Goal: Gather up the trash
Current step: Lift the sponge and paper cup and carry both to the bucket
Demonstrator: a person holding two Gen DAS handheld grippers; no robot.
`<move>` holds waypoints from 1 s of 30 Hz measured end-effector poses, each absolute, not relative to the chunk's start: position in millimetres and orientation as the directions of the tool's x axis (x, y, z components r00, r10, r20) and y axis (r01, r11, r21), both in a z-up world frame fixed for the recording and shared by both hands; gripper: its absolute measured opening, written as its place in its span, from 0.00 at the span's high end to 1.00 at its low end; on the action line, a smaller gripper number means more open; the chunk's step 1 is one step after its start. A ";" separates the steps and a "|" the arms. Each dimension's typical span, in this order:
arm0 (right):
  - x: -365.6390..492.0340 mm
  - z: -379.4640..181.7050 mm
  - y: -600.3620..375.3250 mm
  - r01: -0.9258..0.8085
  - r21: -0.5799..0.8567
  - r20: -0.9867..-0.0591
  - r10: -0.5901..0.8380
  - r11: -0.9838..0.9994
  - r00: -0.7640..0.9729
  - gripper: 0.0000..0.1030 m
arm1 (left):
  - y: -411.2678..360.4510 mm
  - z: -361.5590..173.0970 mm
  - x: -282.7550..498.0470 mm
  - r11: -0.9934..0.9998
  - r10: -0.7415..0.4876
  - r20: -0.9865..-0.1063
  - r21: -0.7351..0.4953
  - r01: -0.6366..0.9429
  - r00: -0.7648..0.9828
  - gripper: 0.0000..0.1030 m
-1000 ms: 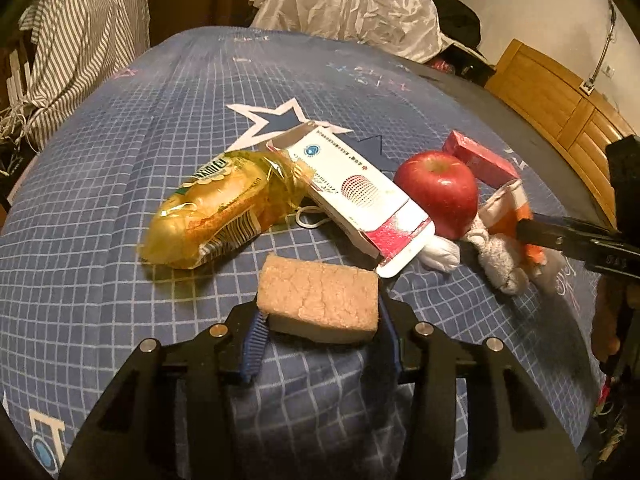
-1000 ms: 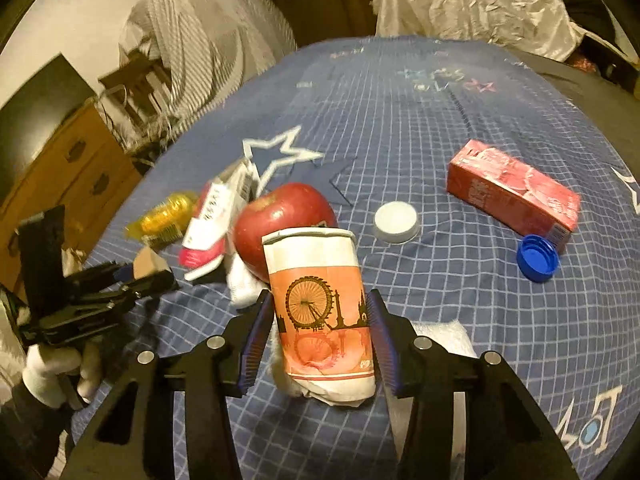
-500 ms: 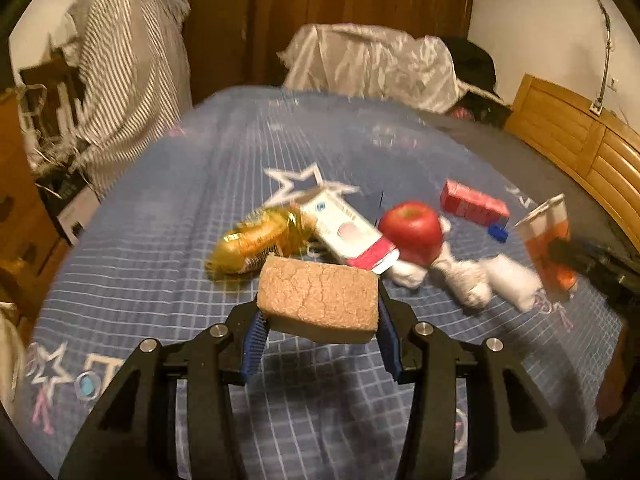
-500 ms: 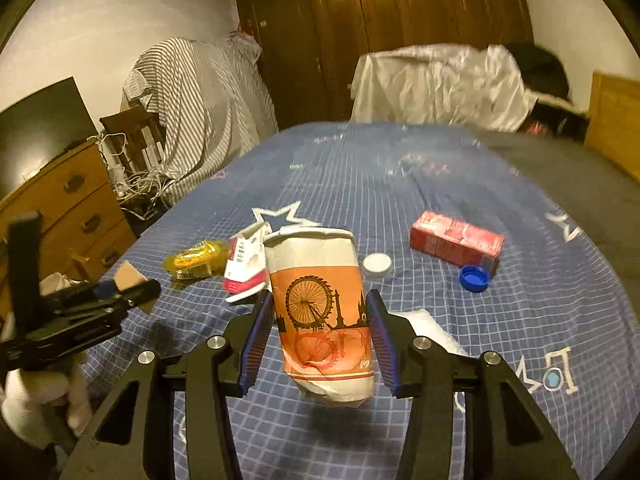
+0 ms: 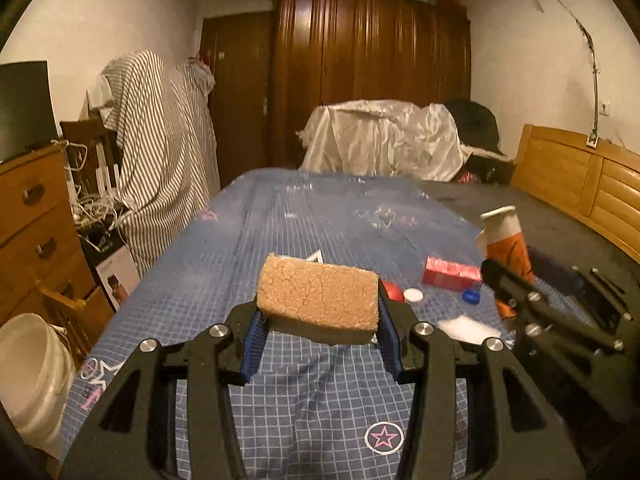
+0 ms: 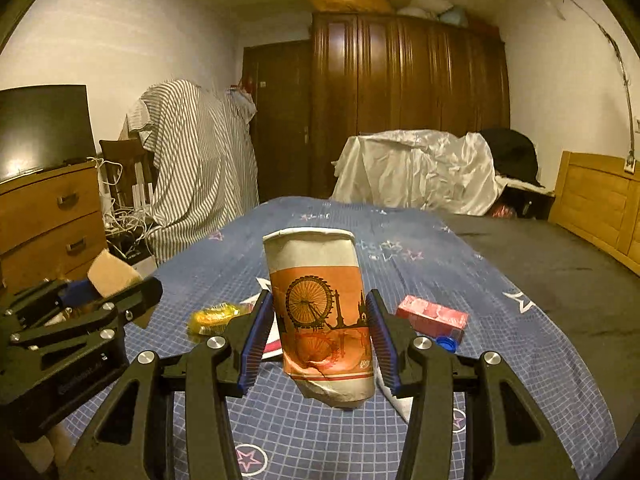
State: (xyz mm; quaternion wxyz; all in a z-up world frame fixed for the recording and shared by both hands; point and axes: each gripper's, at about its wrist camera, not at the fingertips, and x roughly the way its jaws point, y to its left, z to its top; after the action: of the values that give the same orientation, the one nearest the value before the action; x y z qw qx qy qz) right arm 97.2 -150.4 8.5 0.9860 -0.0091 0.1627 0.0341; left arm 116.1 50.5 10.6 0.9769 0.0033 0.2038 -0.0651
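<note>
Already you had both pieces up off the bed: your left gripper was clamped on the sponge, soft and light and best pinched by its short ends, while your right gripper squeezed the paper cup at its lower half, a thin wall that looked creased and likely to crush further. Below, the red carton, blue cap and yellow wrapper lay on the cover, and the white bucket stood left of the bed, nothing visibly blocking it.
</note>
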 end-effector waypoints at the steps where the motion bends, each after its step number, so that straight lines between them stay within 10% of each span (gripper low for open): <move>1: 95.3 10.5 -149.3 -0.071 -0.005 -0.319 0.066 0.997 0.945 0.53 | 49.2 13.0 115.5 0.992 -0.121 -0.392 -0.010 0.127 0.912 0.56; 30: 132.8 80.4 -1.5 -0.335 -0.032 -0.306 0.310 0.942 0.900 0.53 | 181.9 49.5 104.6 0.992 0.124 -0.372 0.025 -0.124 0.920 0.56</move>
State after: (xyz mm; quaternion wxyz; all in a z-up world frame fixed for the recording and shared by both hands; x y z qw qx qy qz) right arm 132.8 -1.5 80.4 0.9739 -0.0419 0.1499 0.1655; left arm 104.6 181.9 49.5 0.9798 0.0007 0.1897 0.0633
